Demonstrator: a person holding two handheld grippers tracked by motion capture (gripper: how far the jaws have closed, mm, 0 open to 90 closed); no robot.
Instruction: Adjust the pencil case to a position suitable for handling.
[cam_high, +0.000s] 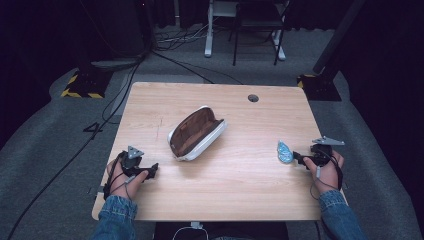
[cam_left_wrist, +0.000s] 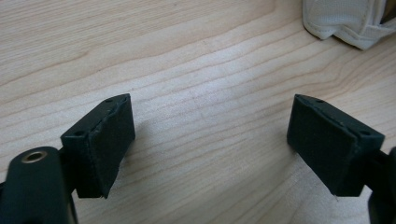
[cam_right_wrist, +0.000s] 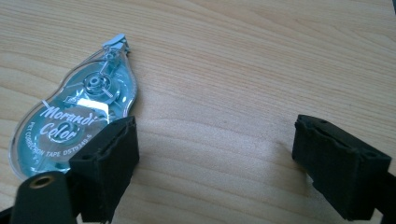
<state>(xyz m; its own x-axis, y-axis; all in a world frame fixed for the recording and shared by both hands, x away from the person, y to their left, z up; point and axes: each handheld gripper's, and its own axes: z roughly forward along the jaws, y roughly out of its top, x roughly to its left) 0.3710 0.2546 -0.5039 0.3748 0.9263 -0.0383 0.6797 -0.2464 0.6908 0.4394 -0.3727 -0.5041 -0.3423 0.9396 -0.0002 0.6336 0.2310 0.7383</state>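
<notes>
The correction tape (cam_right_wrist: 74, 109), a blue-green teardrop-shaped dispenser, is seen flat on the table (cam_high: 215, 195) at the right of the high view (cam_high: 285, 152), just beside the right gripper (cam_high: 300, 159); in the right gripper view it lies at the left of the frame, outside the gap, with the left-hand jaw in front of its lower edge; whether that jaw touches it cannot be told. The right gripper (cam_right_wrist: 212, 158) is spread wide, with bare wood between its jaws; nothing is held. The left gripper (cam_left_wrist: 210, 144) is likewise spread wide over bare wood, at the lower left of the high view (cam_high: 150, 171). An open pencil case (cam_high: 196, 132), white outside and brown inside, lies near the middle of the table; its white edge is seen at the upper right of the left gripper view (cam_left_wrist: 345, 23). Grey carpet (cam_high: 45, 150) and cables (cam_high: 100, 125) surround the table in a dark room.
</notes>
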